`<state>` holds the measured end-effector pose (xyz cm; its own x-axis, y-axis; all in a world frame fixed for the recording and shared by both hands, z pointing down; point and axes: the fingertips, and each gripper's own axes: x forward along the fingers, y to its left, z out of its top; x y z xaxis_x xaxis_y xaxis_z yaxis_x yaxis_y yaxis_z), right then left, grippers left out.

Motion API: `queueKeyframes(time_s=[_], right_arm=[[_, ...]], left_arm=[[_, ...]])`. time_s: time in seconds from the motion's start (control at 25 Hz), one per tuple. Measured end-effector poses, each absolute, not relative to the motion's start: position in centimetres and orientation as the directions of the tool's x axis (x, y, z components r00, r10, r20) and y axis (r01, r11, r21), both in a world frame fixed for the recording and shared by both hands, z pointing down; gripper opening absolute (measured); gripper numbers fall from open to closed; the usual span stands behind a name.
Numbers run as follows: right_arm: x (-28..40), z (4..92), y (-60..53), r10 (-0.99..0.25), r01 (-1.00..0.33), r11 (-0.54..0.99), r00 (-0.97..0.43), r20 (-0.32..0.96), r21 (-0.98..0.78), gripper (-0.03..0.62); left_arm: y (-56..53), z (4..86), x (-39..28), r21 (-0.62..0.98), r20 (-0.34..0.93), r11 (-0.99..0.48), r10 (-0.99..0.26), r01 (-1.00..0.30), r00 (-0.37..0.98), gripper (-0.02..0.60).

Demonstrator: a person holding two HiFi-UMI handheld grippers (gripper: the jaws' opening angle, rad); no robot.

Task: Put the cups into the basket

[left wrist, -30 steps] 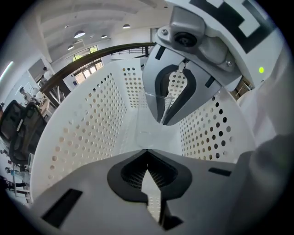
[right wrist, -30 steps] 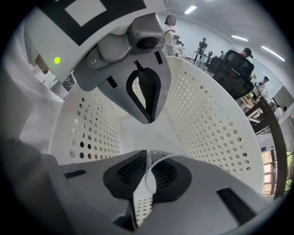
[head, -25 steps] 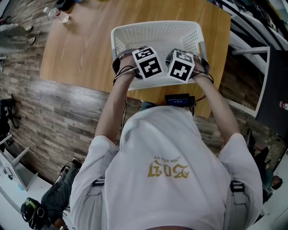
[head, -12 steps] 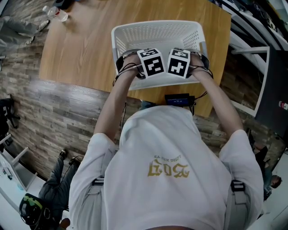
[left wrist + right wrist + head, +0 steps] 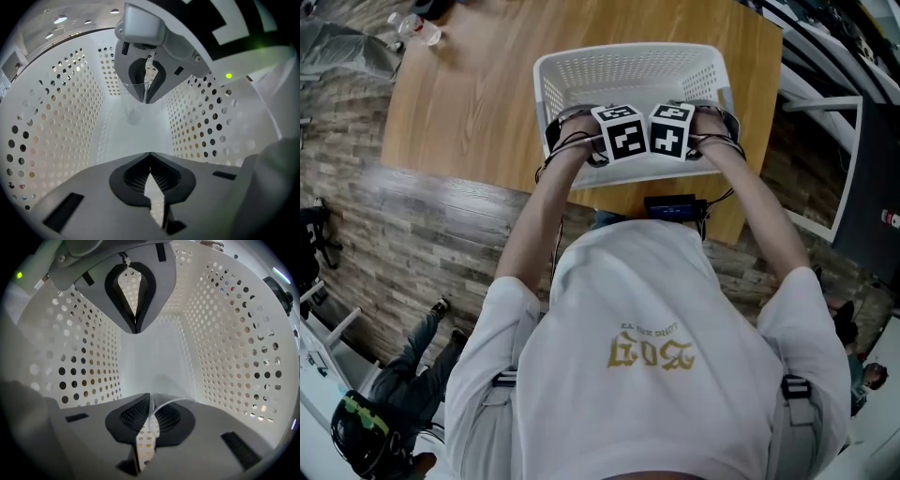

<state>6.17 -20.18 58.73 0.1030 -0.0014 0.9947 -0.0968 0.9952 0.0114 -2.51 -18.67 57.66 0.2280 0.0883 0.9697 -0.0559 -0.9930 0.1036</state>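
Left gripper [image 5: 150,159] and right gripper [image 5: 151,401] side by side inside white basket [image 5: 628,52] on table [image 5: 469,94], right jaws clamped on clear cup [image 5: 135,102] rim, left jaws closed, empty.

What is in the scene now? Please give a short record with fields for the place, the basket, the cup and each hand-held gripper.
Place: wooden table
Basket: white, perforated, on the table
Cup: clear, inside the basket, held by its wall
Left hand-held gripper: inside the basket, jaws together, nothing seen between them
Right hand-held gripper: inside the basket, jaws shut on the cup
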Motion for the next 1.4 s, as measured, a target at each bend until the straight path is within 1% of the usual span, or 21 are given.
queueKeyframes(time_s=[0.36,0.64,1.04,1.24,1.4], right_arm=[[6.7,58.7,-20.2,0.024,-0.11,0.994,0.13,0.991,-0.01,0.029],[6.8,58.7,-20.5,0.028,-0.134,0.991,0.093,0.995,-0.015,0.029],[6.4,58.6,-20.2,0.012,-0.096,0.995,0.074,0.997,-0.005,0.031],[5.5,58.4,-20.0,-0.004,-0.072,0.997,0.057,0.998,0.008,0.054],[5.0,58.3,-20.1,-0.027,-0.082,0.996,0.03,0.999,0.029,0.064]], left_arm=[[-18.4,57.9,-2.5,0.117,0.97,-0.991,0.101,-0.059,0.221,0.008],[-18.3,57.7,-2.4,0.144,0.963,-0.987,0.123,-0.069,0.24,0.008],[-18.9,57.1,-2.1,0.119,0.959,-0.989,0.091,-0.088,0.269,0.008],[-19.5,56.5,-1.9,0.105,0.956,-0.989,0.072,-0.103,0.283,0.008],[-19.7,56.1,-1.8,0.092,0.955,-0.99,0.056,-0.11,0.291,0.008]])
